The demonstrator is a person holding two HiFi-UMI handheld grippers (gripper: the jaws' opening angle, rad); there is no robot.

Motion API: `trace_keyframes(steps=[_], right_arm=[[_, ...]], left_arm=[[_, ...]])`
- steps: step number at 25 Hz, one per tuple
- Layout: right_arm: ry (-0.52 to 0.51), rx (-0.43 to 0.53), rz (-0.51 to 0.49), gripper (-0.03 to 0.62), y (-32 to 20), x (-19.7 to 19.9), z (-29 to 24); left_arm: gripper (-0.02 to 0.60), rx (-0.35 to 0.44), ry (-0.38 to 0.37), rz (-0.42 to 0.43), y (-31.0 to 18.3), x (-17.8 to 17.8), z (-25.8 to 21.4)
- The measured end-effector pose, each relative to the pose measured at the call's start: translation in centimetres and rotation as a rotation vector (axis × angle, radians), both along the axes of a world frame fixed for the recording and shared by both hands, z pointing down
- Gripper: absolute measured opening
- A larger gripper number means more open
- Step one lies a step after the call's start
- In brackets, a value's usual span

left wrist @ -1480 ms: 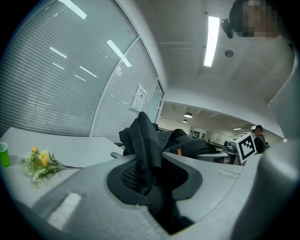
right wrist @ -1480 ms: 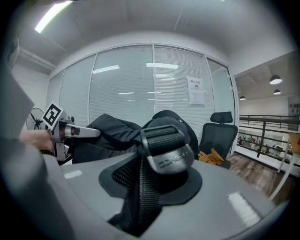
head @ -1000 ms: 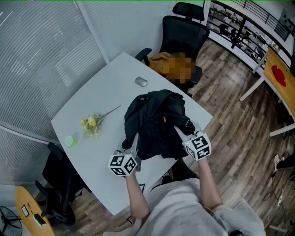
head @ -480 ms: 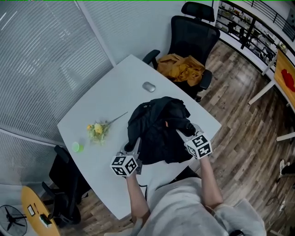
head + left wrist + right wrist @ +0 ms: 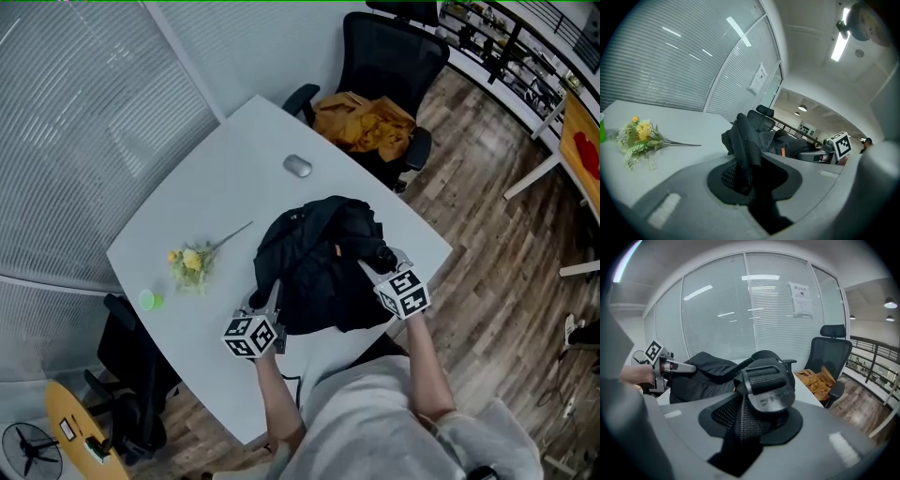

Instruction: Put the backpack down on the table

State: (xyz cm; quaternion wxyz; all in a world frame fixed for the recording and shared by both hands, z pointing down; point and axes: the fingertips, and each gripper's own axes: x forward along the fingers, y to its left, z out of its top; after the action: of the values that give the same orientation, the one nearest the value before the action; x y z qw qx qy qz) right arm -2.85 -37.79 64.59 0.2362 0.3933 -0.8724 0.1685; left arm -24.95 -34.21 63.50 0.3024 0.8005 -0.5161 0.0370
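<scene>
Between the left gripper (image 5: 271, 298) and the right gripper (image 5: 373, 263), the backpack (image 5: 323, 258) seems to sit on the table (image 5: 206, 197). Each pinches 1 strap (image 5: 743, 154) tight. Setting down looks almost done; next both should let go.

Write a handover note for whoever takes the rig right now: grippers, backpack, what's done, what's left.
Left gripper: shut on a black shoulder strap.
Right gripper: shut on the webbing strap below its buckle.
Backpack: dark, slumped on the white table at the person's edge, between both grippers. It looks set down, though I cannot confirm its full weight is on the table.
Done: backpack brought over the table, apparently resting.
Left: open both grippers, draw them clear of the straps.
</scene>
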Motion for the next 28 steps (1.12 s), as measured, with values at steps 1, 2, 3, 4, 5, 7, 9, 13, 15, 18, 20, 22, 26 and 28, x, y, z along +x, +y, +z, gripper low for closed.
trace_keyframes(steps=[1, 2, 3, 4, 5, 7, 9, 13, 15, 18, 20, 22, 26, 28], right_arm=[[0.004, -0.004, -0.002, 0.132, -0.2, 0.0, 0.2], [0.009, -0.008, -0.004, 0.133, -0.4, 0.0, 0.3], [0.014, -0.013, -0.006, 0.135, -0.5, -0.1, 0.5], [0.019, -0.018, -0.010, 0.135, -0.7, -0.2, 0.7], [0.025, -0.023, -0.013, 0.136, -0.9, -0.2, 0.9], [0.035, -0.033, -0.023, 0.138, -1.3, -0.2, 1.2], [0.044, -0.043, -0.032, 0.140, -1.7, -0.2, 1.5], [0.060, -0.062, -0.051, 0.144, -2.4, 0.0, 2.5], [0.075, -0.074, -0.063, 0.149, -3.0, 0.3, 3.1], [0.095, -0.098, -0.082, 0.156, -3.8, 0.8, 4.3], [0.107, -0.117, -0.096, 0.161, -4.3, 1.0, 5.1], [0.121, -0.133, -0.111, 0.165, -4.7, 1.1, 5.8], [0.168, -0.146, -0.139, 0.175, -5.3, 1.2, 7.1], [0.191, -0.150, -0.149, 0.179, -5.5, 1.2, 7.8]], left_arm=[[0.071, -0.004, 0.003, -0.005, -0.1, -0.1, 0.2], [0.071, -0.008, 0.006, -0.011, -0.2, -0.3, 0.4], [0.071, -0.013, 0.008, -0.016, -0.3, -0.5, 0.6], [0.071, -0.017, 0.009, -0.021, -0.4, -0.8, 0.8], [0.071, -0.023, 0.010, -0.026, -0.5, -1.0, 1.1], [0.071, -0.033, 0.012, -0.039, -0.6, -1.4, 1.5], [0.071, -0.043, 0.012, -0.055, -0.8, -2.0, 2.0], [0.071, -0.065, 0.012, -0.084, -0.8, -3.2, 3.3], [0.071, -0.080, 0.009, -0.095, -0.8, -3.7, 4.0], [0.072, -0.104, 0.002, -0.102, -0.9, -4.4, 5.1], [0.072, -0.121, 0.000, -0.104, -0.8, -4.8, 5.8], [0.072, -0.139, -0.002, -0.104, -0.7, -5.2, 6.7], [0.072, -0.175, 0.001, -0.116, -0.5, -6.0, 8.3], [0.072, -0.188, 0.001, -0.120, -0.4, -6.4, 9.0]])
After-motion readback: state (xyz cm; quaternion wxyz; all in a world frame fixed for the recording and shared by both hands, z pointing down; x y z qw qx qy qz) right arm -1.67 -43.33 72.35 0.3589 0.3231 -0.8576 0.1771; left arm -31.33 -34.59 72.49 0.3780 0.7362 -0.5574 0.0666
